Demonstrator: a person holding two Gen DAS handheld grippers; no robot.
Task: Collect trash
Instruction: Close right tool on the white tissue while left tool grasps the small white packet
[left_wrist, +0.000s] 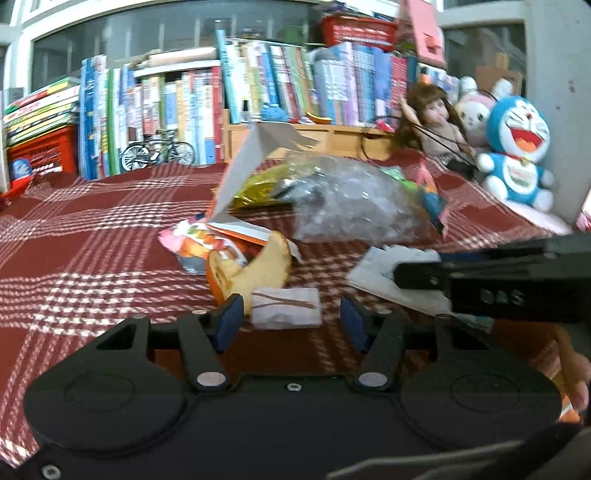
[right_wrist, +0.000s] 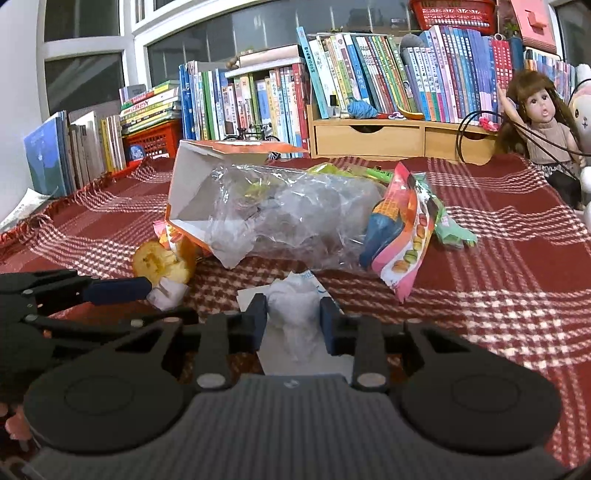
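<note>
My left gripper (left_wrist: 291, 319) stands open low over the red plaid cloth (left_wrist: 92, 240). A small white packet with brown sticks (left_wrist: 286, 312) lies between its blue pads without touching them, and an orange peel (left_wrist: 251, 269) sits just beyond the left pad. In the right wrist view my right gripper (right_wrist: 293, 321) is shut on a crumpled white tissue (right_wrist: 293, 306) that rests on a flat white paper (right_wrist: 306, 354). Behind lie a clear plastic bag (right_wrist: 295, 214), an opened orange-and-white carton (right_wrist: 199, 184) and a pink snack wrapper (right_wrist: 402, 236).
Rows of books (right_wrist: 369, 74) and a wooden drawer unit (right_wrist: 388, 138) line the back edge. A doll (right_wrist: 539, 122) and a blue plush toy (left_wrist: 517, 147) sit at the right. A red crate (left_wrist: 40, 151) and a model bicycle (left_wrist: 159, 151) stand at the back left.
</note>
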